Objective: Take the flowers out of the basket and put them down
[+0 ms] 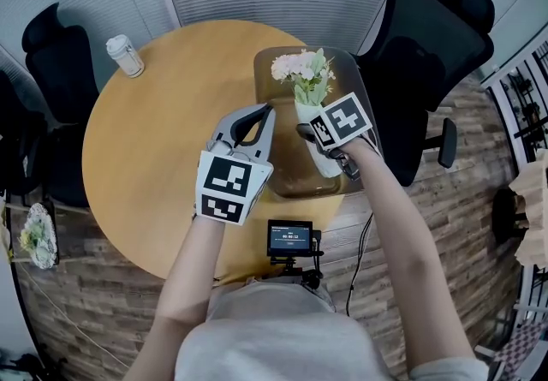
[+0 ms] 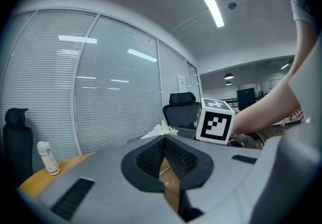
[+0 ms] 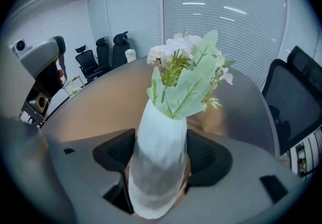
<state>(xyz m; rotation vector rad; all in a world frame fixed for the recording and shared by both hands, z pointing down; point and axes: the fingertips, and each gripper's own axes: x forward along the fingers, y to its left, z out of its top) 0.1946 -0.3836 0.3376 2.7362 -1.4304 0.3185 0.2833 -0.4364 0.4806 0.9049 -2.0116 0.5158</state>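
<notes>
Closest in the head view, the left tongs (image 1: 267, 108) hang just beside the brown basket (image 1: 287, 178) on the round desk (image 1: 145, 139), and the right tongs (image 1: 310, 133) hold a white vase (image 1: 327, 167) of flowers (image 1: 300, 69) over the basket. In the left gripper view, the left tongs (image 2: 163, 142) are pressed together with nothing in them. In the right gripper view, the right tongs (image 3: 158, 167) squeeze the vase (image 3: 158, 152) from both sides, and the flowers (image 3: 186, 67) poke out of its top.

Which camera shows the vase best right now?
The right gripper view: the vase sits close up, clamped between the right gripper's jaws. Head view shows it partly behind that gripper; left gripper view catches only the flowers.
</notes>
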